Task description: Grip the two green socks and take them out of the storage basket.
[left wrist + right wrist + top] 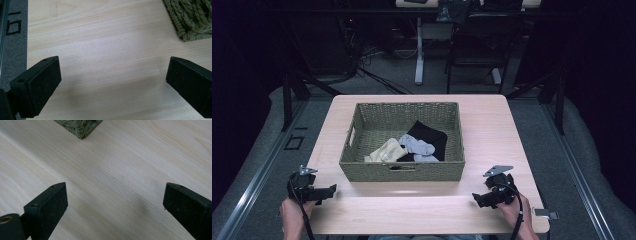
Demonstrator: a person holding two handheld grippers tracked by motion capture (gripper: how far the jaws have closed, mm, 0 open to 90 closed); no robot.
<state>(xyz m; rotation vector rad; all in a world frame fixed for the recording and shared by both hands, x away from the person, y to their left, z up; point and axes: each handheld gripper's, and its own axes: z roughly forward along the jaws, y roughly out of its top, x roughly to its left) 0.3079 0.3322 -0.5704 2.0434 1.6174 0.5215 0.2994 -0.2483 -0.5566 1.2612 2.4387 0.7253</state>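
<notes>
1. A woven basket [402,172] stands in the middle of the light wooden bench [492,130], its long front wall (with a small handle slot) facing the person.
2. Inside the basket lie several pieces of clothing: a cream sock [384,151] toward the front left, a pale grey sock [417,146] just beside it and touching it, and a black garment [430,136] spread under and behind both, toward the back right.
3. The left gripper [333,189] is held low over the near left corner of the bench, pointing inward toward the middle, in front of the basket's front left corner and apart from it.
4. In the left gripper view its fingers [40,87] stand wide apart with only bare wood between them; a corner of the basket [192,22] shows at the upper right, well clear of them.
5. The right gripper [475,199] sits over the near right part of the bench, pointing inward as well, apart from the basket's front right corner.
6. In the right gripper view its fingers [47,206] are likewise spread wide over bare wood, gripping nothing; a basket corner [82,128] shows at the top edge.
7. Both hands come in from the bottom edge of the high view, a cable trailing from each gripper.
</notes>
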